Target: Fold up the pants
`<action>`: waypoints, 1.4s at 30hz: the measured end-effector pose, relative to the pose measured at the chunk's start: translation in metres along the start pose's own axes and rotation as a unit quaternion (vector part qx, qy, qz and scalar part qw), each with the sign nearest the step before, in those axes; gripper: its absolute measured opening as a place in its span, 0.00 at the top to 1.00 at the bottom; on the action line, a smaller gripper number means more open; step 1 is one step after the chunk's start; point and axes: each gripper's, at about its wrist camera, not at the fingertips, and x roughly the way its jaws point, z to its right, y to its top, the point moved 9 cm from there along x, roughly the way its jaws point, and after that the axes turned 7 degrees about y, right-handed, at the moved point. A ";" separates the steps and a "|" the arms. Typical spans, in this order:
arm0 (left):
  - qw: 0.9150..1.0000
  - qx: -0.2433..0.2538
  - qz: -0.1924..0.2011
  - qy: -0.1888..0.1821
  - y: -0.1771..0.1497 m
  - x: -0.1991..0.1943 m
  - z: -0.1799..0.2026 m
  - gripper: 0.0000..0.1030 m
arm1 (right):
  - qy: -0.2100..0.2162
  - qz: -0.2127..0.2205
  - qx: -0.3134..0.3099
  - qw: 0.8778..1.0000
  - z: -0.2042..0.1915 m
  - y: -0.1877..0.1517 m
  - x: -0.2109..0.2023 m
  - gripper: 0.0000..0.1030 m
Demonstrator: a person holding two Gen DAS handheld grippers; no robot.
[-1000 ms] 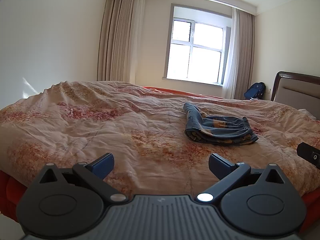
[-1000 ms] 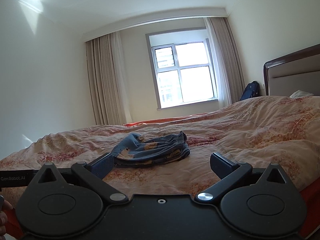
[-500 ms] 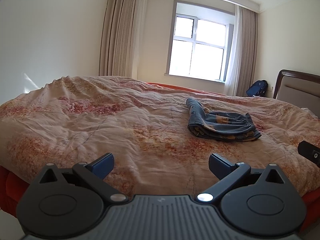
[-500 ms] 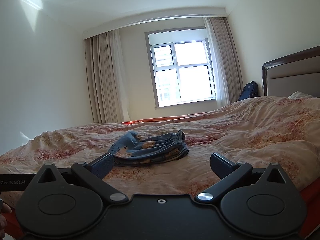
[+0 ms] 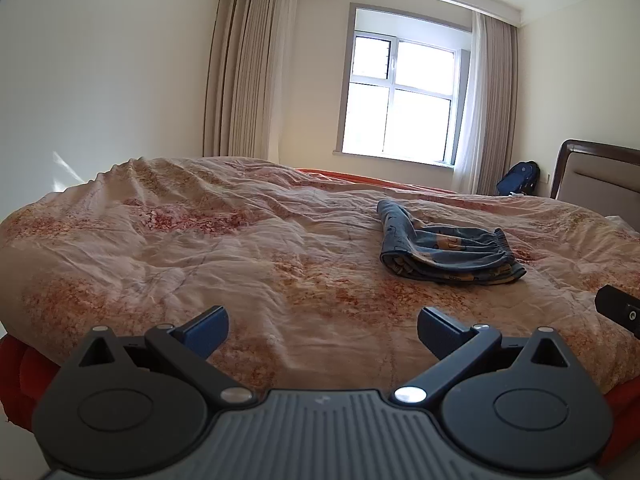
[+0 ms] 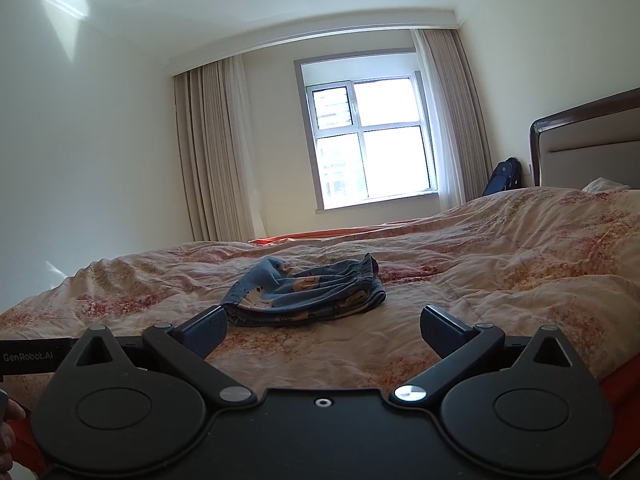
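- My left gripper (image 5: 322,326): jaws spread wide, nothing between them, hanging over the near edge of the bed.
- My right gripper (image 6: 323,326): same, jaws wide apart, empty, low over the near edge of the quilt.
- Blue pads on both sets of fingers (image 5: 206,326) (image 6: 206,326), all clear of cloth.
- Pants (image 5: 448,252) (image 6: 308,294): blue, small printed pattern, bunched into a loose folded heap on the quilt (image 5: 240,264), lying flat, not held by either claw.
- In the left wrist view the pants sit ahead and to the right of my left claw, well apart from the fingertips.
- In the right wrist view they sit ahead and a bit left of centre; the left finger's tip overlaps the heap's near edge in the picture, but can't tell if it touches; looks like it's short of it.
- Elastic waistband (image 5: 504,246) gathered at the right end of the heap, one rolled end sticking up at the far left.
- Quilt is beige-pink floral, wrinkled, covers the bed; red sheet (image 5: 24,364) shows under its edge.
- Black body of my right gripper peeks in at the right edge of the left view (image 5: 618,312).
- "GenRobot.AI" label bar (image 6: 32,356) at the left edge of the right view, a bit of hand (image 6: 8,424) below it.
- Background: window (image 6: 372,140), curtains (image 5: 240,72), headboard (image 6: 588,148), dark blue backpack (image 5: 518,178) by the wall.
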 end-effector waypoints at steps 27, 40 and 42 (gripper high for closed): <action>1.000 0.002 -0.004 0.000 -0.004 0.000 -0.001 0.00 | 0.002 -0.005 -0.002 1.000 -0.001 -0.001 0.000 0.00; 1.000 0.000 -0.002 -0.003 -0.002 -0.002 -0.003 0.00 | 0.004 -0.006 -0.004 1.000 -0.002 0.000 -0.002 0.00; 1.000 0.001 -0.002 -0.003 -0.002 -0.003 -0.003 0.00 | 0.006 -0.006 -0.003 1.000 -0.003 0.000 -0.003 0.00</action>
